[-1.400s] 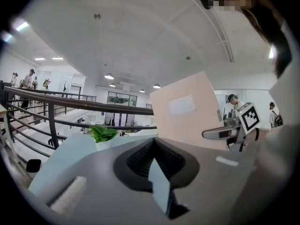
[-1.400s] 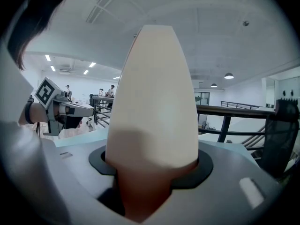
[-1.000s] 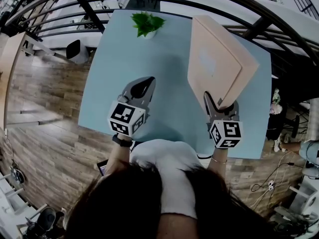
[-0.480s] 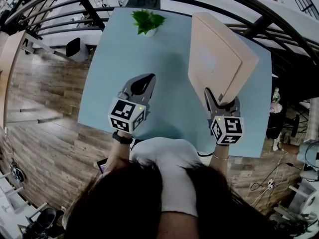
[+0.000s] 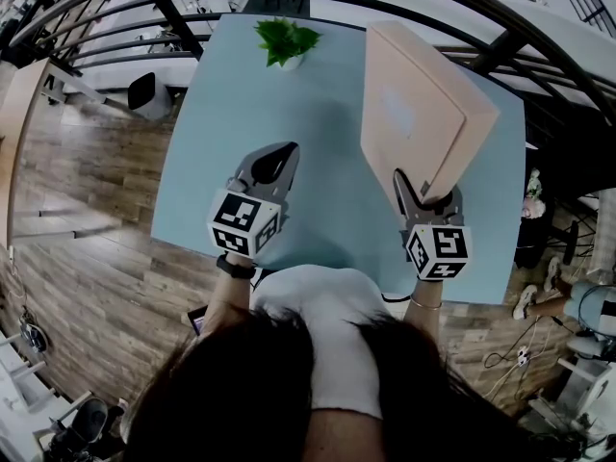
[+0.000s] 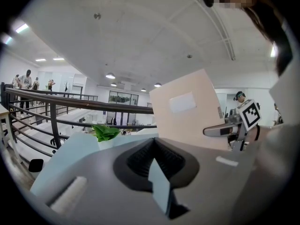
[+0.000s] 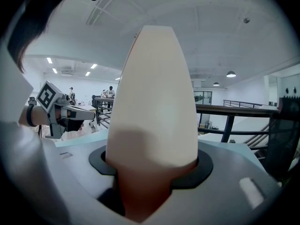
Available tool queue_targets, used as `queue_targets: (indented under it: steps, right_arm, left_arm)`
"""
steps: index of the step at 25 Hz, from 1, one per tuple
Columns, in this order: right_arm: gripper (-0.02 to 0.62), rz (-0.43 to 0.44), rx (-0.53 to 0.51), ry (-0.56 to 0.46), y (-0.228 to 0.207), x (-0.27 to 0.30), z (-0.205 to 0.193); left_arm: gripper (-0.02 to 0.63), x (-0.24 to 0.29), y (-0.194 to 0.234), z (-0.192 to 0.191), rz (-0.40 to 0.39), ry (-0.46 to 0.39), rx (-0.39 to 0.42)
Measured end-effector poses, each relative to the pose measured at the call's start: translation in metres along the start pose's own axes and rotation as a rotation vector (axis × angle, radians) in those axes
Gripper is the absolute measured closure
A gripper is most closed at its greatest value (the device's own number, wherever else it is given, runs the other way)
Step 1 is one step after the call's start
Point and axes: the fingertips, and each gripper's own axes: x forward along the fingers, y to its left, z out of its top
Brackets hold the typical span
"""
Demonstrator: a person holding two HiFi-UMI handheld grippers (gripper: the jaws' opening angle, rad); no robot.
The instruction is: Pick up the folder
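The right gripper (image 5: 424,196) clamps the near corner of the pale folder (image 5: 419,114), holding it tilted above the right side of the blue table (image 5: 231,104), while the left gripper (image 5: 273,162) hovers closed and empty.

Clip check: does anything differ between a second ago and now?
Nothing visibly changed. The right gripper stays shut on the near corner of the folder, holding it tilted up over the table. The left gripper stays shut and empty beside it. The plant sits at the far edge.
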Motion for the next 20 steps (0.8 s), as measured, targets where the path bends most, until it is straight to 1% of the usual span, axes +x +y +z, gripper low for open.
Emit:
queue_targets:
  steps: [20]
  right_arm:
    - [0.319,-0.009,0.042,0.012,0.0004,-0.0023,-0.0069]
  left_arm:
    - [0.549,-0.0041,0.0027,-0.0028,-0.004,0.008,-0.01]
